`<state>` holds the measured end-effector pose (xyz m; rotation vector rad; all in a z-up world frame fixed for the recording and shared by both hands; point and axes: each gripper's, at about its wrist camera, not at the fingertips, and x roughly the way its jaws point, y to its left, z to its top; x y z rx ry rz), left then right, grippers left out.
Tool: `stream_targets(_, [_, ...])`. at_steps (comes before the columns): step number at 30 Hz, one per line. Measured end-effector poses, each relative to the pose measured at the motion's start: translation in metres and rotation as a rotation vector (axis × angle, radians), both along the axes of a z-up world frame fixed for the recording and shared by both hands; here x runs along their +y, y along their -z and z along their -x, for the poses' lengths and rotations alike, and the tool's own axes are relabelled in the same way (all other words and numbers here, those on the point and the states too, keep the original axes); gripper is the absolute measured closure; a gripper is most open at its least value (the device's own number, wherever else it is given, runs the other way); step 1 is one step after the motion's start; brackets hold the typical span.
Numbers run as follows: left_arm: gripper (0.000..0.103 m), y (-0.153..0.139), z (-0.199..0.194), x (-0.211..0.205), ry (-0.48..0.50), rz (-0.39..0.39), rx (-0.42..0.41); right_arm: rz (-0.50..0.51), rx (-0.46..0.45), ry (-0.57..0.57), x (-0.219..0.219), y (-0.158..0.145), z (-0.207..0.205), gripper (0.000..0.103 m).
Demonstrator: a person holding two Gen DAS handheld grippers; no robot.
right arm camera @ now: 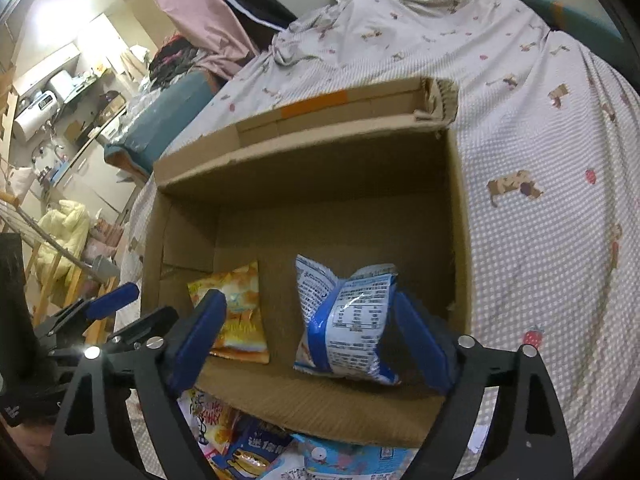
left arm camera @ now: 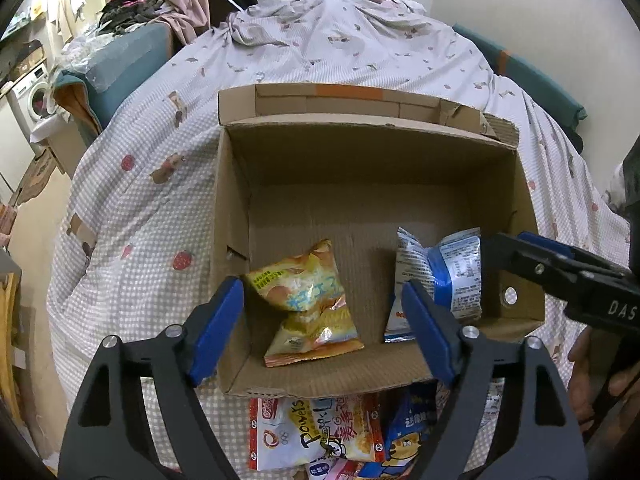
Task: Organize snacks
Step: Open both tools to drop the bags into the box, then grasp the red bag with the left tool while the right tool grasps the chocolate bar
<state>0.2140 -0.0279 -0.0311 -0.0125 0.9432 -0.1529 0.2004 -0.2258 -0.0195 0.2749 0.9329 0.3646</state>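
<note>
Left gripper (left arm camera: 322, 326) tilts down over the cardboard box (left arm camera: 236, 216), jaws spread, orange snack bags (left arm camera: 308, 304) lying loose below. Right gripper (right arm camera: 310, 338) angles down too, jaws wide around the blue-and-white packet (right arm camera: 344, 320) resting inside.

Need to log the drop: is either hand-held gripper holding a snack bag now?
Neither. The left hand-held gripper and the right hand-held gripper are open; the orange bags and the blue bag lie in the cardboard box.
</note>
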Motion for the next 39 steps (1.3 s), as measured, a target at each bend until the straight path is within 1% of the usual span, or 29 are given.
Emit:
stream_targets(8, [0.024,-0.011,0.009,0.007,-0.01,-0.004,-0.031,0.021,-0.044,-0.022,-0.002,-0.016,0.005,0.014])
stream_targets(10, [0.024,-0.015,0.015,0.009,-0.009,-0.004,-0.042,0.033,-0.072,-0.003,-0.006,-0.023,0.011,0.014])
stream_targets(15, [0.024,-0.031,0.029,0.015,-0.018,-0.001,-0.089,-0.032,-0.049,0.042,-0.022,-0.03,0.022,0.014])
stream_targets(19, [0.024,-0.042,0.042,0.015,-0.023,0.028,-0.096,-0.049,-0.033,0.068,-0.032,-0.036,0.04,0.014])
stream_targets(23, [0.024,-0.05,0.057,0.013,-0.015,0.017,-0.124,-0.042,-0.043,0.082,-0.04,-0.041,0.06,0.014])
stream_targets(31, [0.024,-0.046,0.084,0.019,-0.028,0.01,-0.096,-0.068,-0.02,0.129,-0.055,-0.038,0.098,0.014])
stream_targets(39, [0.024,-0.04,0.111,0.031,-0.061,0.038,-0.058,-0.105,0.036,0.168,-0.067,-0.028,0.126,0.014])
